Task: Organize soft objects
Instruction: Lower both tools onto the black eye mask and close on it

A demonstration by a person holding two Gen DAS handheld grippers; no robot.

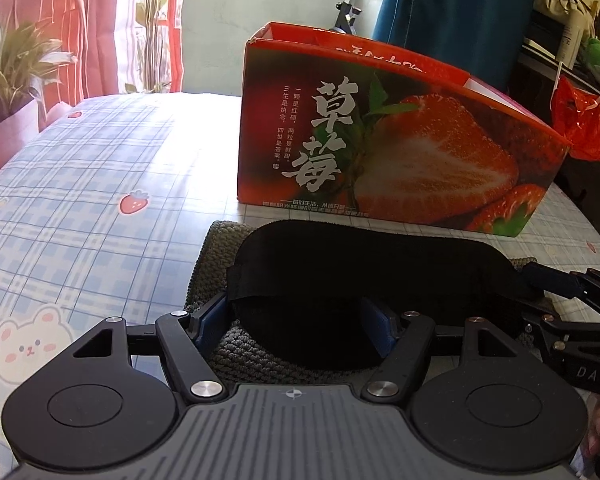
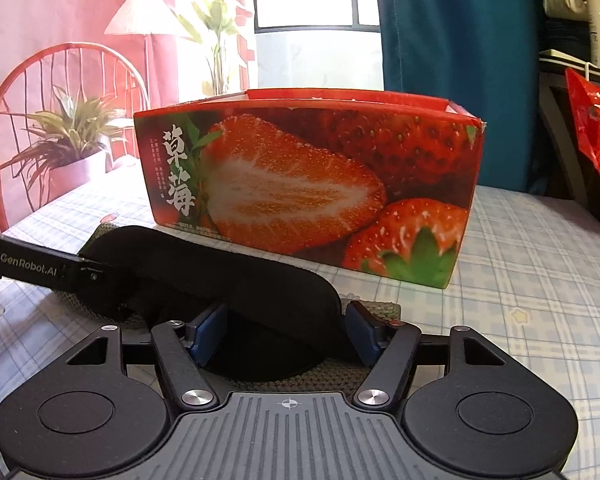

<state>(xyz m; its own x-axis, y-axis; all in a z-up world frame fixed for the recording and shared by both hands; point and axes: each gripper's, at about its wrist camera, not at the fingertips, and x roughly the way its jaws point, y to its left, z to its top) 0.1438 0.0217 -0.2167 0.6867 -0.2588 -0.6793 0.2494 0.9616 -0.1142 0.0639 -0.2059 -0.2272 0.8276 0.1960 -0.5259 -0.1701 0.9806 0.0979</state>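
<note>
Lifting the black eye mask [image 1: 332,280] cleanly is the step in hand, as I judge it, with the strawberry box [image 1: 380,140] just behind as the likely place for it. The mask lies on a grey knitted cloth [image 1: 216,248] spread on the checked tablecloth [image 1: 80,184], near the front wall of the box.

The left gripper [image 1: 296,326] has its 2 blue pads spread wide, one at each side of the mask's near edge, not yet pinching anything. The right gripper [image 2: 286,334] stands the same way in its own view: jaws apart, the mask's end lying between them and over them. Neither holds the mask.

To do this well, close each gripper on the padded body of the mask only (the knit underneath is loose and would snag easily, so keep the lower pad from digging in). The strap [image 1: 252,280] runs across the left end; taking strap and pad together should keep it from dangling. Both ends ought to rise level, since a soft mask sags in the middle. The box wall is tall, so the mask needs to clear its rim before going down inside.
</note>
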